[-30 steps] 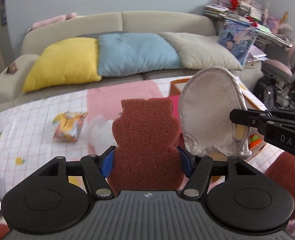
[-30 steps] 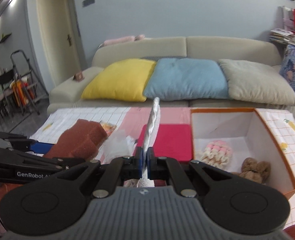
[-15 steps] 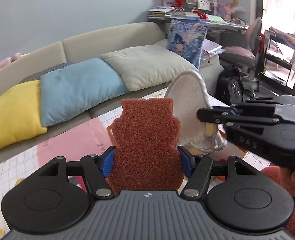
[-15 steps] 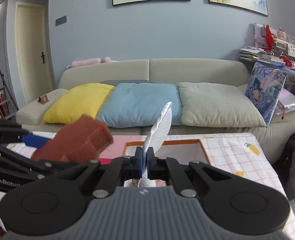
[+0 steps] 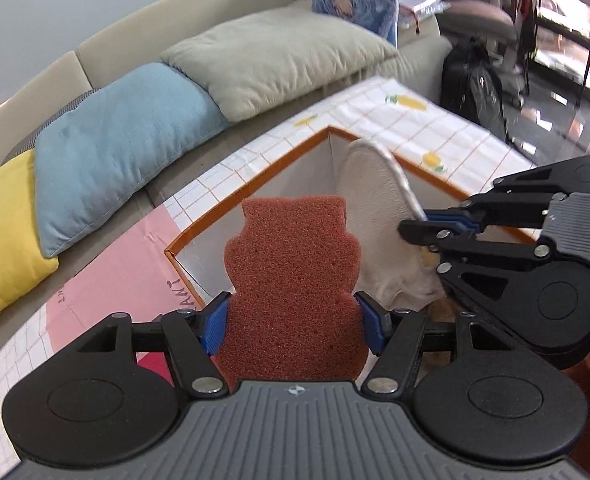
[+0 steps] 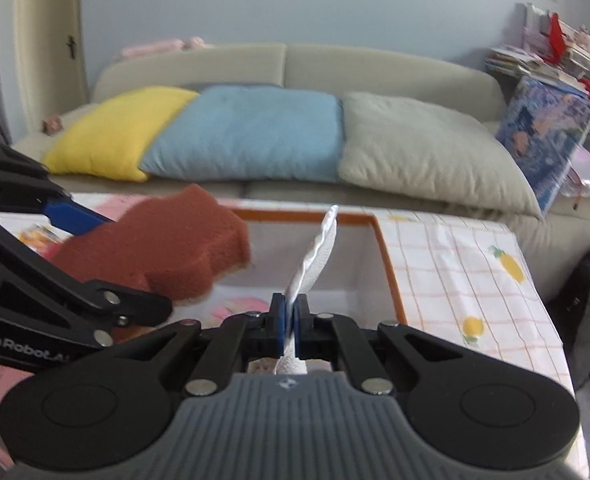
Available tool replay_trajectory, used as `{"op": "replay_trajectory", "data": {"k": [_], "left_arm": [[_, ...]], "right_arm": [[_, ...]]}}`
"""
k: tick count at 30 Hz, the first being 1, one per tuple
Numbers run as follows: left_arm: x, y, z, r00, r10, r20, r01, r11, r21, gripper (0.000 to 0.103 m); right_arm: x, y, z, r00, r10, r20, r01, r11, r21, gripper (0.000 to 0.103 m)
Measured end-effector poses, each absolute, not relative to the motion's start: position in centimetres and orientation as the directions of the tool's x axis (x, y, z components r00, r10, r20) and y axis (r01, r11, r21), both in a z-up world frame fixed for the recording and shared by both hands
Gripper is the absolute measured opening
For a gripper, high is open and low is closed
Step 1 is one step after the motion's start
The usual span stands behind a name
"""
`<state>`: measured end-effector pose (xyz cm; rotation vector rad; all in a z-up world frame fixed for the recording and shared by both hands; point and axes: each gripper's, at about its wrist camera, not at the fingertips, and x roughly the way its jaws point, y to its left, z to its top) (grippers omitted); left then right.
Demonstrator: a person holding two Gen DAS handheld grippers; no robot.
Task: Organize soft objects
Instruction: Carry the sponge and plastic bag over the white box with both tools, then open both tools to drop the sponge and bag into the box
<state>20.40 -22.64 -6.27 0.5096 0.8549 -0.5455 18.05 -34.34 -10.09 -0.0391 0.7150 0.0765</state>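
Observation:
My left gripper point(image 5: 293, 326) is shut on a red-brown bear-shaped sponge point(image 5: 293, 276), which I hold upright above the near-left corner of the orange-rimmed white box point(image 5: 255, 188). The sponge also shows in the right wrist view point(image 6: 155, 256). My right gripper point(image 6: 289, 316) is shut on a flat white fabric pad point(image 6: 315, 256), held edge-on over the box point(image 6: 387, 264). In the left wrist view the pad point(image 5: 379, 216) hangs inside the box opening, with the right gripper point(image 5: 419, 232) to its right. A pink soft toy point(image 6: 235, 306) lies in the box.
The box sits on a checked tablecloth point(image 6: 475, 276) with fruit prints and a pink sheet point(image 5: 107, 280). Behind is a beige sofa point(image 6: 287, 64) with yellow, blue and grey cushions. A black bag point(image 5: 475, 92) and cluttered furniture stand at the right.
Both grippers have moved right and forward with their loads, from beside the box to over it. Both views have tilted down towards the box opening.

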Motion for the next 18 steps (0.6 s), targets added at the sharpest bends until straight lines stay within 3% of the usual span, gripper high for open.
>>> {"op": "replay_trajectory", "data": {"k": [8,12,13,15,18], "left_arm": [[21.7,-23.8,-8.8,0.54,-0.18,-0.822,0.657,0.701,0.278,0.077],[21.7,-23.7,-8.6,0.546,-0.192,-0.816,0.658,0.701,0.276,0.084],[21.7,-23.5,-8.4,0.54,-0.209,-0.815,0.662,0.704,0.259,0.084],[21.5,-23.2,-7.9,0.542,-0.236,-0.807,0.66,0.714,0.234,0.085],[21.0,-22.9,-7.0,0.555,-0.267,-0.788,0.659,0.719,0.221,0.086]], "right_arm": [[18.5,-34.3,-12.5,0.717,-0.048,-0.695,-0.019,0.996,-0.088,0.004],[18.2,-34.3,-12.5,0.714,-0.107,-0.692,0.005,0.989,-0.147,0.01],[18.1,-34.4,-12.4,0.715,-0.096,-0.692,0.009,0.992,-0.129,0.013],[17.9,-34.5,-11.9,0.719,-0.095,-0.688,0.021,0.993,-0.116,0.034],[17.5,-34.3,-11.1,0.723,-0.123,-0.68,0.034,0.989,-0.142,0.039]]}}
